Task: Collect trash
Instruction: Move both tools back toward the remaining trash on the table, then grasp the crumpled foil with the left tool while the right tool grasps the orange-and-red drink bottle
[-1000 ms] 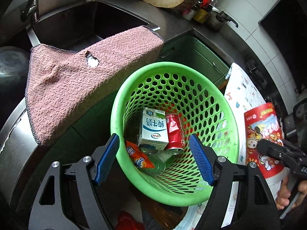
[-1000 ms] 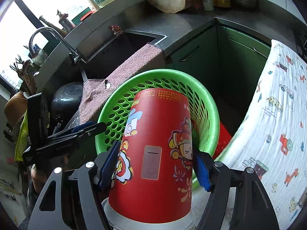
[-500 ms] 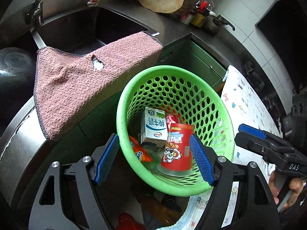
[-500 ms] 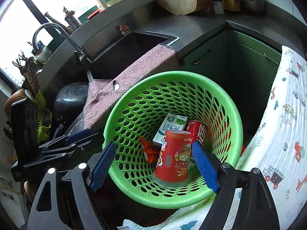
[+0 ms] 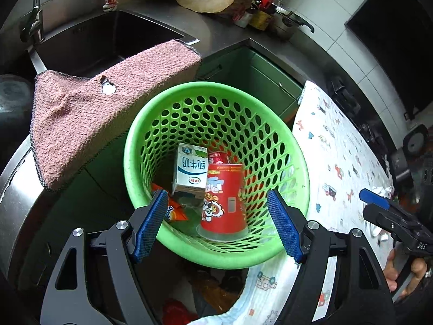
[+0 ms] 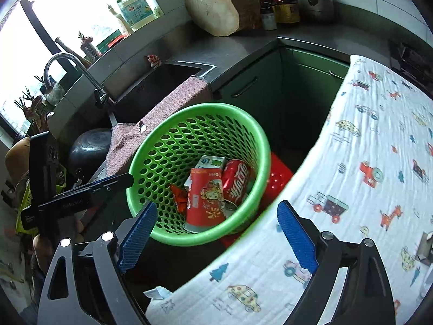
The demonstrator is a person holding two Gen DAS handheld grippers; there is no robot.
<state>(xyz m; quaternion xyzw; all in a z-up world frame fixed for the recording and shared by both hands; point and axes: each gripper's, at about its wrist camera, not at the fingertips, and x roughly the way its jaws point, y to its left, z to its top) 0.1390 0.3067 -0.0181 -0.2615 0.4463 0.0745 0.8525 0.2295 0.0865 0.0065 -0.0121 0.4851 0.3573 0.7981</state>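
1. The right gripper [image 6: 216, 233] hangs spread wide and empty, its jaws having just been opening; nothing sits between them. If it swings toward five o'clock for more trash, a finger could snag the printed cloth [image 6: 365, 162] and drag it off the table edge.
2. The left gripper [image 5: 216, 224] stands half spread, gripping nothing, its pads flanking the near rim of the green basket [image 5: 270, 254]. A careless nudge there could tip the basket.
3. The red paper cup [image 5: 224, 200] stands upside down at six o'clock in the basket, leaning on the milk carton [image 5: 190, 170], with the cola can [image 6: 238, 181] behind. It could topple, though it would stay inside.
4. At ten o'clock the pink towel [image 5: 89, 124] overhangs the sink edge [image 5: 173, 33] and seems to touch the basket rim; a bump may pull it down.
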